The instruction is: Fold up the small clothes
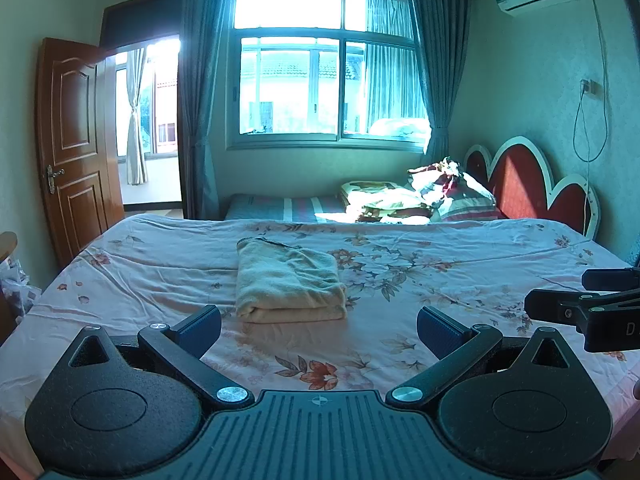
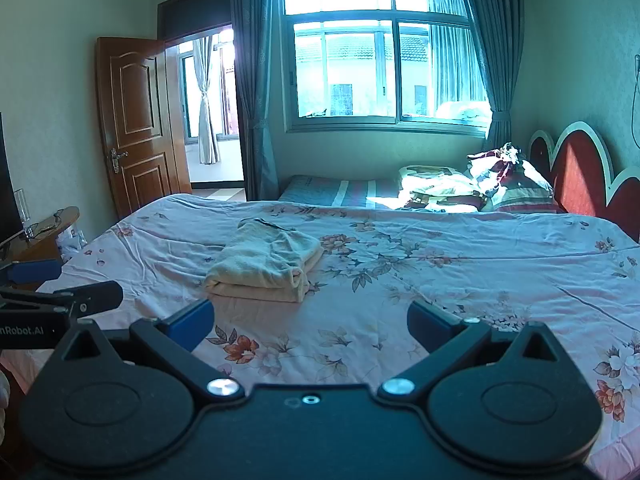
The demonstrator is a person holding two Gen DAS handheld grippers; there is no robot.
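A cream cloth (image 1: 289, 282) is seen folded into a thick, tidy rectangle, laid flat on the flowered bedsheet (image 1: 440, 276) near the middle of the bed. From the right wrist view the same cloth (image 2: 266, 266) is shown with its layered folds stacked at the near edge. The left gripper (image 1: 319, 330) is held just short of the cloth, fingers spread wide, nothing pinched between the blue pads (image 1: 202, 328). The right gripper (image 2: 311, 326) is likewise held with its fingers spread apart, empty, the cloth lying ahead and a little to its left, clear of both pads. Each gripper is caught at the edge of the other's view. No box or basket is seen on the bed. Farther back, a heap of bedding (image 1: 424, 196) is piled by the red headboard (image 1: 532, 184), under the window (image 1: 326, 64).
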